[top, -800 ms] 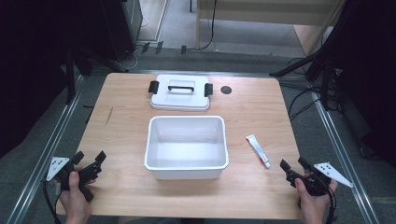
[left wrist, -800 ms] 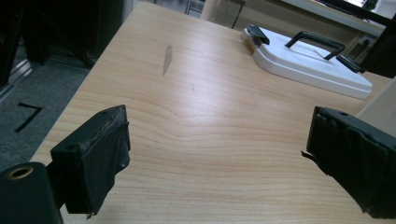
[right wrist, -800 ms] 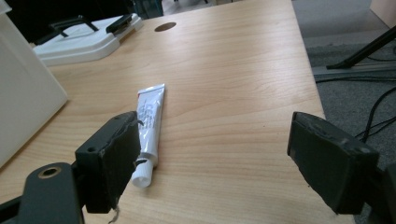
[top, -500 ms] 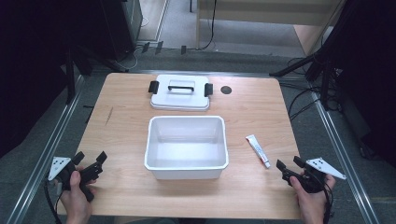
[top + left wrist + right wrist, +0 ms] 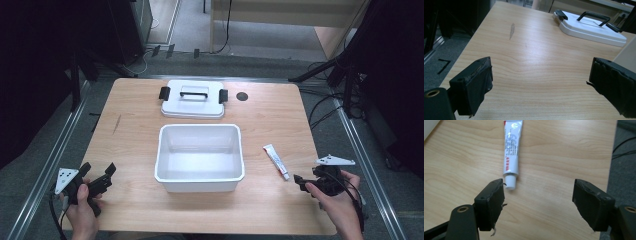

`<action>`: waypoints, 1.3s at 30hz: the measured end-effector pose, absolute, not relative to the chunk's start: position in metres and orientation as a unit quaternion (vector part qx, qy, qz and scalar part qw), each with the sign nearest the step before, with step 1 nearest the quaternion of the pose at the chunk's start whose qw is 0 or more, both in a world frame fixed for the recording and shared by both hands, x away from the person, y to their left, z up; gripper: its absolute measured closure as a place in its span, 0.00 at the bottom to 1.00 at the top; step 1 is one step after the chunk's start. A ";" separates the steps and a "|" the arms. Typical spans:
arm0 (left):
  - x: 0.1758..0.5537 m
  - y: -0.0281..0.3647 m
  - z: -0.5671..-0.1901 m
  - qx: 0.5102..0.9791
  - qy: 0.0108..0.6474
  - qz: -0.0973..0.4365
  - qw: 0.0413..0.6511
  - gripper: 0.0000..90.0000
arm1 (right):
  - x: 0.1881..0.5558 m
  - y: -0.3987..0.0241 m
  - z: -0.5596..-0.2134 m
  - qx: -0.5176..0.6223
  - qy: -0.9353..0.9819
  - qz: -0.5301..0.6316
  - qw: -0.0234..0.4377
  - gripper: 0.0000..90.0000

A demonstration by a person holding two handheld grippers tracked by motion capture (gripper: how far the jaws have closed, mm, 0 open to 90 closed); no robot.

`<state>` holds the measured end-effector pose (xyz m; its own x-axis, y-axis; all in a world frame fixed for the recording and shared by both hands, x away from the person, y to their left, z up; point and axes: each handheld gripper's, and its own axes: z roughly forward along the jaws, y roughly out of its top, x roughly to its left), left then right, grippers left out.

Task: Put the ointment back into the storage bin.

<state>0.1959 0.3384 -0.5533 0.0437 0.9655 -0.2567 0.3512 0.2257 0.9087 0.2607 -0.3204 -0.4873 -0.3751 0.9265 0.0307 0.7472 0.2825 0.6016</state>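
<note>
Lying flat, slim white tube, wood-grain table

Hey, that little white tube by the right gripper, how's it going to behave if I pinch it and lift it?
The tube looks small and thin, so it is probably light. Its body seems soft and somewhat flattened, so it may dent under the pads; the round cap looks stiffer. Lying flat on the wooden table, it seems unlikely to roll, though its glossy skin might slip.
</note>
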 end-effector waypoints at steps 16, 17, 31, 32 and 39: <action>0.197 0.337 -0.553 0.545 0.610 0.318 0.479 0.07 | 0.300 -0.284 -0.468 0.511 0.844 0.135 0.094 0.27; 0.197 0.336 -0.553 0.545 0.610 0.318 0.479 0.07 | 0.302 -0.283 -0.468 0.509 0.846 0.130 0.092 0.27; 0.196 0.337 -0.553 0.543 0.610 0.318 0.481 0.07 | 0.330 -0.246 -0.472 0.489 0.869 0.032 0.068 0.29; 0.196 0.337 -0.553 0.543 0.610 0.318 0.482 0.07 | 0.332 -0.244 -0.473 0.488 0.870 0.026 0.065 0.30; 0.196 0.337 -0.553 0.542 0.611 0.317 0.482 0.07 | 0.343 -0.237 -0.481 0.500 0.864 0.003 0.055 0.39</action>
<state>0.1965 0.3370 -0.5530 0.0529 0.9683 -0.2441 0.3563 0.2100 0.9105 0.3428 -0.2372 -0.4810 -0.4945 0.8644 -0.0910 0.8636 0.5005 0.0603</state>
